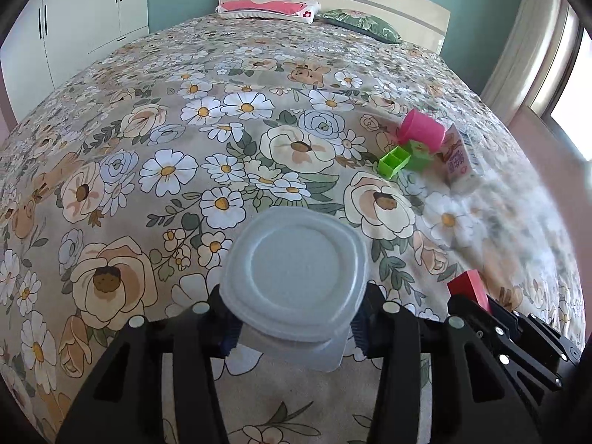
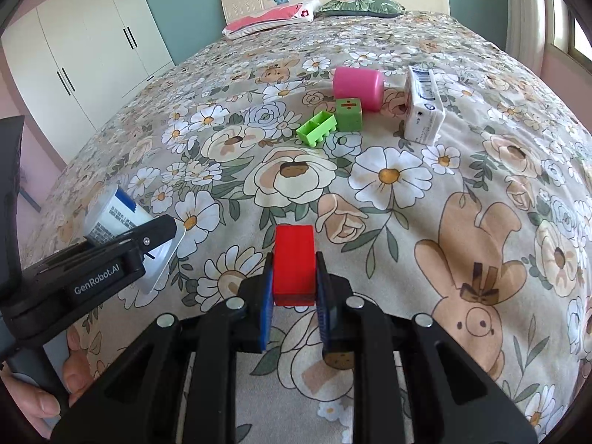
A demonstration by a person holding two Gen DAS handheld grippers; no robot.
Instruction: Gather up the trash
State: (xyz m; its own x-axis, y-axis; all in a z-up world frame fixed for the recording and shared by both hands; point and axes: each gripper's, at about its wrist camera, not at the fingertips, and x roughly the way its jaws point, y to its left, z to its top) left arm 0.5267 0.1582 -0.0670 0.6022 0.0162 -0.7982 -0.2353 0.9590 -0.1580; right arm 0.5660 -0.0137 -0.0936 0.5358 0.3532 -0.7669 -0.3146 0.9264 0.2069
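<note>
Both hands loaded. Translucent plastic cup with a squarish white lid [image 1: 294,277] sits in the left gripper [image 1: 296,327]: jaws partway closed, pads pressing the cup body just under the lid rim, lid facing the camera. In the right wrist view the same cup shows side-on, printed label visible, tilted, lid end toward the gripper. Red rectangular block [image 2: 294,264] is clamped in the right gripper [image 2: 294,309]: jaws fully together on it, blue pads [image 2: 267,296] flat on its two long sides, about half the block sticking out past the tips.

Step in hand, as I read it: carry both off the floral bedspread [image 1: 155,170]. No bin in either view, so the drop point is unknown.

To do it well:
- Cup wall is thin and likely slick; hold pressure steady, no extra squeeze or it may buckle or pop out.
- Keep the cup's tilt constant; can't tell if it's empty.
- Keep the two grippers apart; they're near each other.

Left on the bed, well ahead: pink plastic cup on its side [image 2: 357,87], green cube [image 2: 348,114], green open brick [image 2: 317,128], white carton [image 2: 423,105].
</note>
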